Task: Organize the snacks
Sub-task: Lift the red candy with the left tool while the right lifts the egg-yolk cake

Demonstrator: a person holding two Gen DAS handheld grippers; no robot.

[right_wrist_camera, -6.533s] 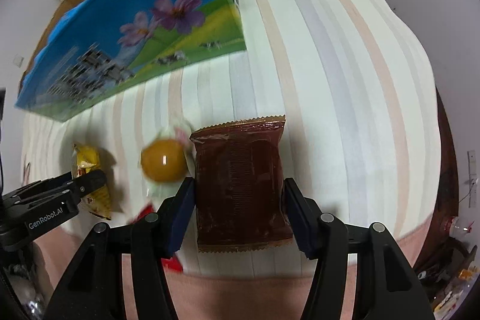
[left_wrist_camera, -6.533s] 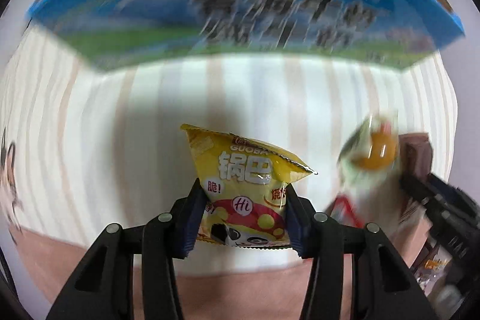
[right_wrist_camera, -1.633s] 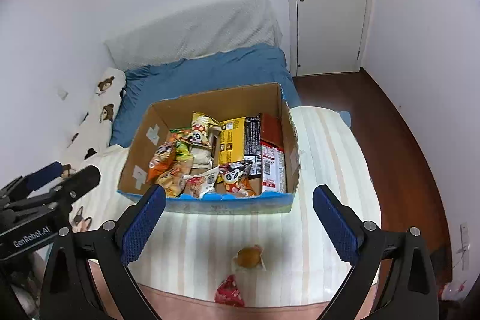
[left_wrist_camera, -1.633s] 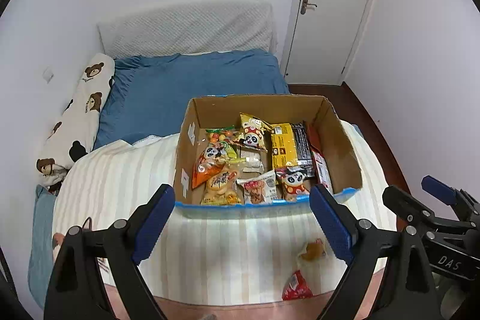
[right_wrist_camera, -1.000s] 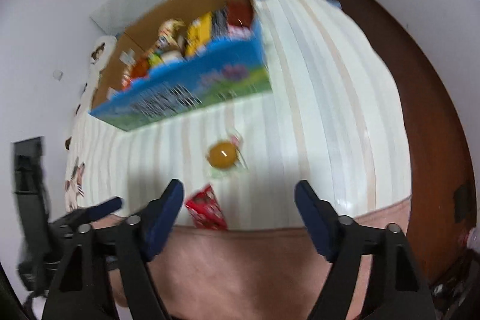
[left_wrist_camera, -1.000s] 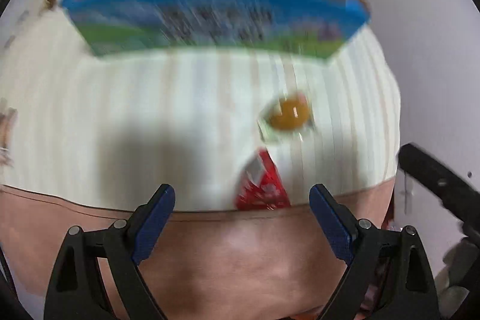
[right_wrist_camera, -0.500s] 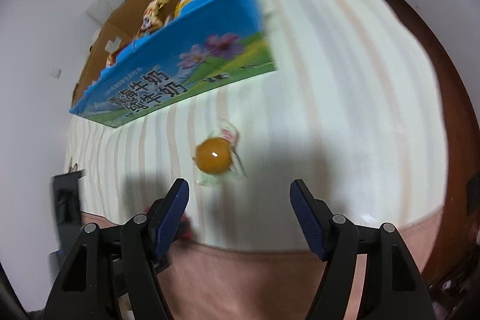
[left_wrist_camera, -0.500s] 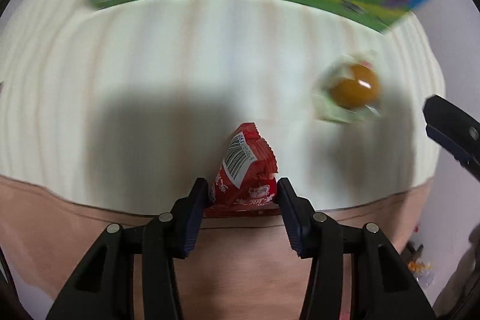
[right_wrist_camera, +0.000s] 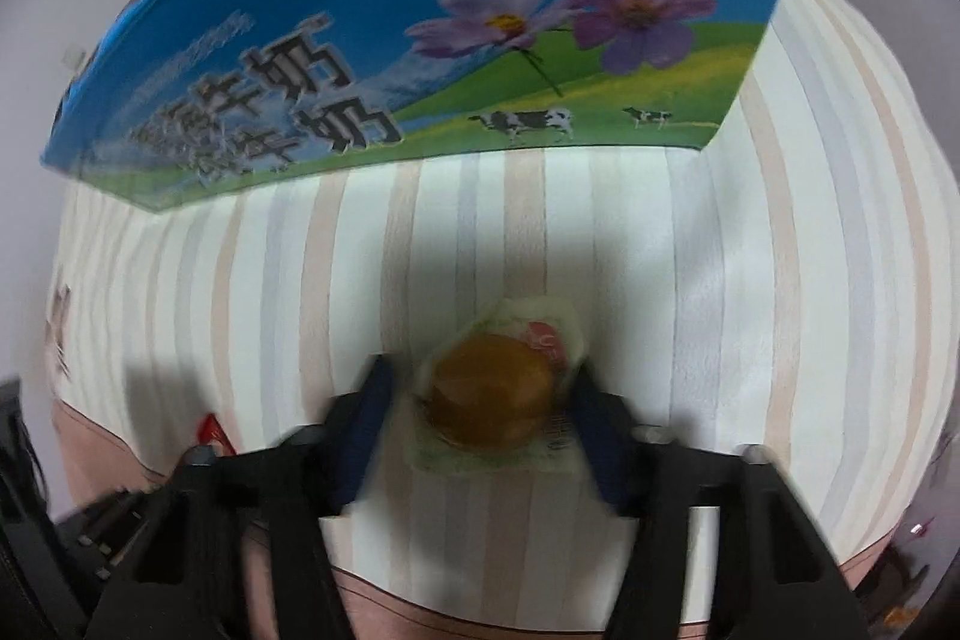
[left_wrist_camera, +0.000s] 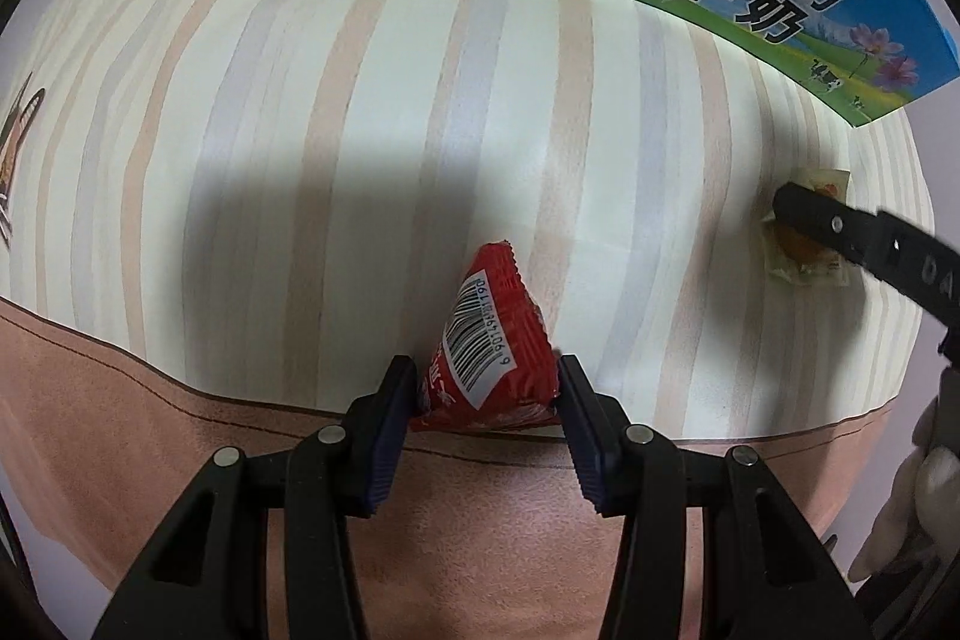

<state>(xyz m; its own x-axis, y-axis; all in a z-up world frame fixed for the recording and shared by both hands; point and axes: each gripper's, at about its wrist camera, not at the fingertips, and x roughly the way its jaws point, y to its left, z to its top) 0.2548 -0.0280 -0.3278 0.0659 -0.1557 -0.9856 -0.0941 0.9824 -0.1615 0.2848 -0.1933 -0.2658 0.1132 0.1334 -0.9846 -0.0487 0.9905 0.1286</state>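
Left two-finger gripper (left_wrist_camera: 486, 388) clamped on small red foil snack packet (left_wrist_camera: 487, 352) at striped sheet (left_wrist_camera: 360, 160) edge. Right gripper (right_wrist_camera: 483, 403) astride clear-wrapped orange-brown bun (right_wrist_camera: 495, 397), grip uncertain. Blue milk carton box (right_wrist_camera: 420, 10) behind.

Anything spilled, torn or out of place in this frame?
Nothing stands out. The red packet sits intact between the left tool fingers, the wrapped bun between the right tool fingers, both on the striped sheet.
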